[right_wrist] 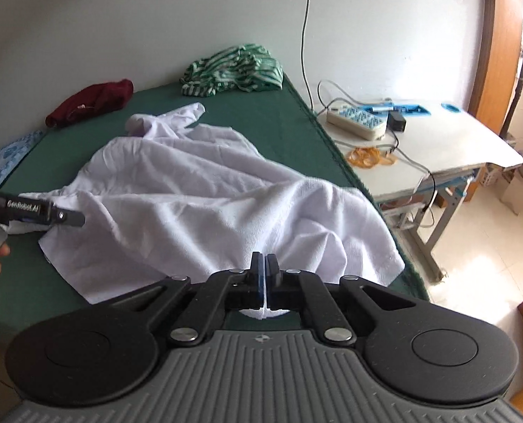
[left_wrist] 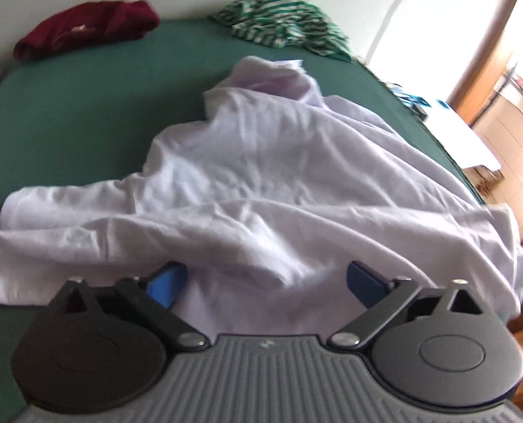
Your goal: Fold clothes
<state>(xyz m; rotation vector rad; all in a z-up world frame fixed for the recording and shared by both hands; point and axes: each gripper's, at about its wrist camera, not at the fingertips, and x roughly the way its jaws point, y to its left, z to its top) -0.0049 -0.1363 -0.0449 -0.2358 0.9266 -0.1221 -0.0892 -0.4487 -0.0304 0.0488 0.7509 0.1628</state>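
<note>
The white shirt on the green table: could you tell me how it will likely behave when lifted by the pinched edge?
The white shirt looks thin and deeply creased, so it would probably hang limp. With only the right gripper pinching one edge, the rest would likely trail over the green table. It seems light; the open left gripper may be needed to spread it.

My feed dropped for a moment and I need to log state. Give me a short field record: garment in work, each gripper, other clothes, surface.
garment in work: white shirt, crumpled and spread on the table, near edge hanging over the front right corner
right gripper: shut on white shirt at its near edge
left gripper: open, fingers apart over the shirt, nothing pinched
other clothes: maroon garment and green striped garment, both bunched at the far edge
surface: green table
</note>
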